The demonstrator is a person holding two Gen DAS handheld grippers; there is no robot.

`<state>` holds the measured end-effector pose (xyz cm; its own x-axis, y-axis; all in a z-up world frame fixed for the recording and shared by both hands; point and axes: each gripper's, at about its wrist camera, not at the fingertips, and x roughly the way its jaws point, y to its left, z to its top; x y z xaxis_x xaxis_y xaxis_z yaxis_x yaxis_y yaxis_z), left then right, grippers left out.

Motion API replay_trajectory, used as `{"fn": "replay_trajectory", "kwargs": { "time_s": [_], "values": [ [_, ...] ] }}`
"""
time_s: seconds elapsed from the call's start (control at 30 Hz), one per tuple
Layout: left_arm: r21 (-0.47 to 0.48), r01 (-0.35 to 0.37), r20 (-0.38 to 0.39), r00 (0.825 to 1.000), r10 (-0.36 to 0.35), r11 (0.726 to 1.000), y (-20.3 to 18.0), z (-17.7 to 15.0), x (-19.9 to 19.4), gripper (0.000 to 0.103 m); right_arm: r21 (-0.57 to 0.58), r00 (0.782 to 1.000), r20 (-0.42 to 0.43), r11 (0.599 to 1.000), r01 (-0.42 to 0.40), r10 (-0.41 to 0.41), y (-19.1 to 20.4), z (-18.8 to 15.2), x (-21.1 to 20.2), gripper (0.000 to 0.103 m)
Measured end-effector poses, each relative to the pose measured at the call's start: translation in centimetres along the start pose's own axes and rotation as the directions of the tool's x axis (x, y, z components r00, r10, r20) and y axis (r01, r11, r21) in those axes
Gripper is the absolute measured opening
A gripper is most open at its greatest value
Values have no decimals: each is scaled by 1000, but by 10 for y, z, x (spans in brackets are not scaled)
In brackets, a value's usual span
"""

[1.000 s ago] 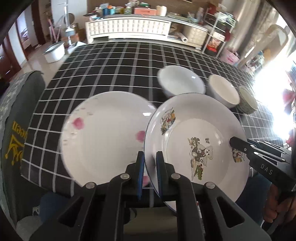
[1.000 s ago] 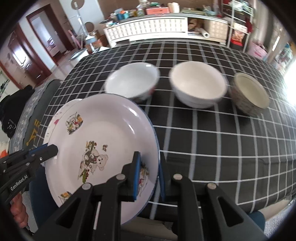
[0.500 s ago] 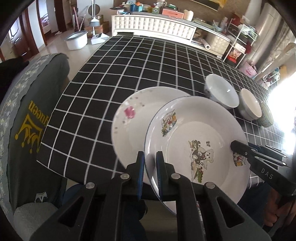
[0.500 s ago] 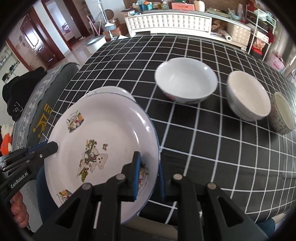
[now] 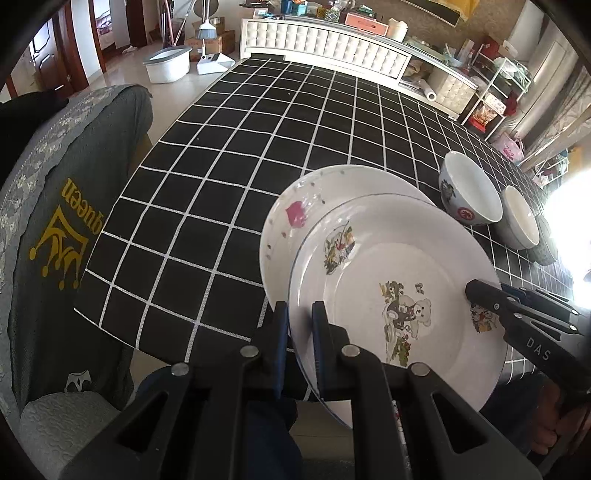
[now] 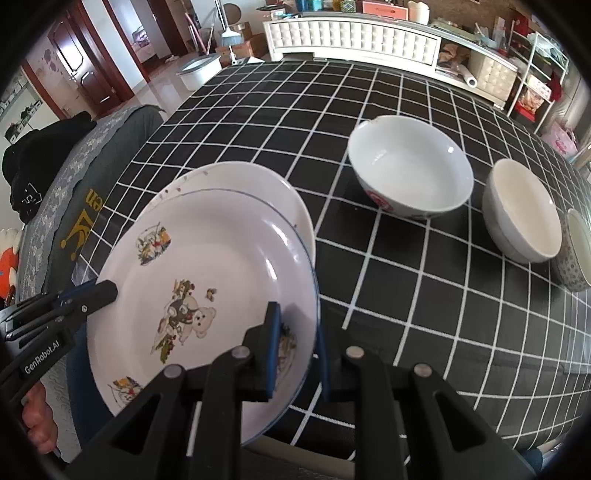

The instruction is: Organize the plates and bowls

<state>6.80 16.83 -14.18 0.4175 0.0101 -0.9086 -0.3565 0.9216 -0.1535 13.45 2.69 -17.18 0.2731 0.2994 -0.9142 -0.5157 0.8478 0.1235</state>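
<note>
Both hand-held grippers, left (image 5: 300,332) and right (image 6: 297,345), clamp the bear plate (image 5: 399,295) over the pink plate (image 5: 295,214); the bowls (image 6: 410,166) beside it are not stacked yet.

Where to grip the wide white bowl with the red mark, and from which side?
Pinch the thin rim of the wide white bowl with the red mark, one finger inside, from the near edge facing the grippers. It stands upright, open and empty; the plain white bowl stands close on its right.

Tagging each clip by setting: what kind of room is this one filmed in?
Most likely a home dining or living room. A table under a black checked tablecloth holds bowls and plates, a long white tufted cabinet cluttered with household items stands behind, and a broom leans near a wooden door.
</note>
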Motion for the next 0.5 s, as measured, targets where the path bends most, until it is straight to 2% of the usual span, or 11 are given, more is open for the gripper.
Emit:
{"fn": "replay_trajectory", "kwargs": {
  "time_s": [0.5],
  "values": [
    [-1,-2,-12,1000,2,1000,5,10,14,11,4,999,-41,1000,7,-7,1,11,20,22]
  ]
}}
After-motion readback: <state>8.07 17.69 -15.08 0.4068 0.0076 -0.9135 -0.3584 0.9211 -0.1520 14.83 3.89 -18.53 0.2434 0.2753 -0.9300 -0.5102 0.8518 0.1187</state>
